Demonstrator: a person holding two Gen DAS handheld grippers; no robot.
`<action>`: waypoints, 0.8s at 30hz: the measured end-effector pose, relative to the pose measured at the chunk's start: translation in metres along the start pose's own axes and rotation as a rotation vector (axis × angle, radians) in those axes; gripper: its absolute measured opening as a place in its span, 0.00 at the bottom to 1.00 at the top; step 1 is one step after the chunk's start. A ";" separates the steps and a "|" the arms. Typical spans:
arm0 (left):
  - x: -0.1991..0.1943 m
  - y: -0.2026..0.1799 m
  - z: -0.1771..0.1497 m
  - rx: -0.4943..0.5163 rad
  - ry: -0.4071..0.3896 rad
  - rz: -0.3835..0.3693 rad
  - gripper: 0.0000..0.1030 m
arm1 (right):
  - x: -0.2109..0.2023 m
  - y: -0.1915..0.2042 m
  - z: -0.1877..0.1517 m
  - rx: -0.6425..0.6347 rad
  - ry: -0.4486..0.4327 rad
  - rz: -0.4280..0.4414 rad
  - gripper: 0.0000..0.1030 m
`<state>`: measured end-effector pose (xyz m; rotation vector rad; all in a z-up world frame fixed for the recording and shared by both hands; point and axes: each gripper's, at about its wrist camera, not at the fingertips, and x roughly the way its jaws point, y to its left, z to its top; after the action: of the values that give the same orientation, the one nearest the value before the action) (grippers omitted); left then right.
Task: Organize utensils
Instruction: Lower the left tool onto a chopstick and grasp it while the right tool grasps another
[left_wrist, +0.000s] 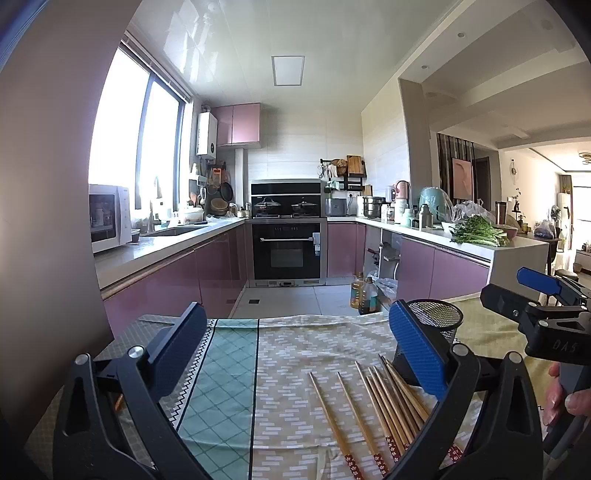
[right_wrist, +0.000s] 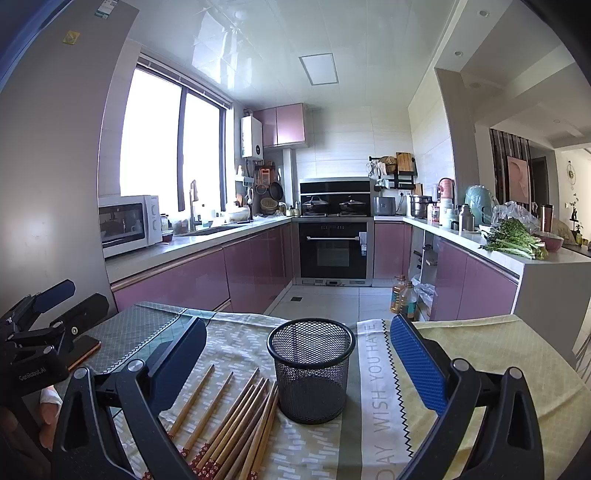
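Now we hold both tongs, left tongs (left_wrist: 297, 347) and right tongs (right_wrist: 299, 356), apart and empty, above chopsticks (right_wrist: 236, 417) lying just beside a mesh cup (right_wrist: 311, 373) on the counter (right_wrist: 480, 354).

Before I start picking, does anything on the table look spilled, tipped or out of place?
Nothing spilled or damaged. The chopsticks lie loose and fanned on the tablecloth, left of the mesh cup, which stands upright and looks empty. Both grippers, left and right, are open and hold nothing.

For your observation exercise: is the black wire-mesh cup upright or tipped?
Upright: the black wire-mesh cup stands on its base, round rim facing up, on the tablecloth.
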<state>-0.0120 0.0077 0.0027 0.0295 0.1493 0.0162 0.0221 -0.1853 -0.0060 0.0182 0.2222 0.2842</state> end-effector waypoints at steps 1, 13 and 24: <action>0.001 0.000 -0.001 0.001 0.007 -0.002 0.95 | 0.001 0.000 -0.001 -0.001 0.007 0.005 0.94; 0.060 0.005 -0.036 0.078 0.338 -0.083 0.90 | 0.063 0.013 -0.052 -0.067 0.456 0.155 0.71; 0.105 -0.005 -0.076 0.118 0.593 -0.219 0.63 | 0.090 0.011 -0.075 -0.036 0.630 0.192 0.31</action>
<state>0.0806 0.0066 -0.0886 0.1259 0.7459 -0.2042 0.0868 -0.1509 -0.0978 -0.0880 0.8442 0.4809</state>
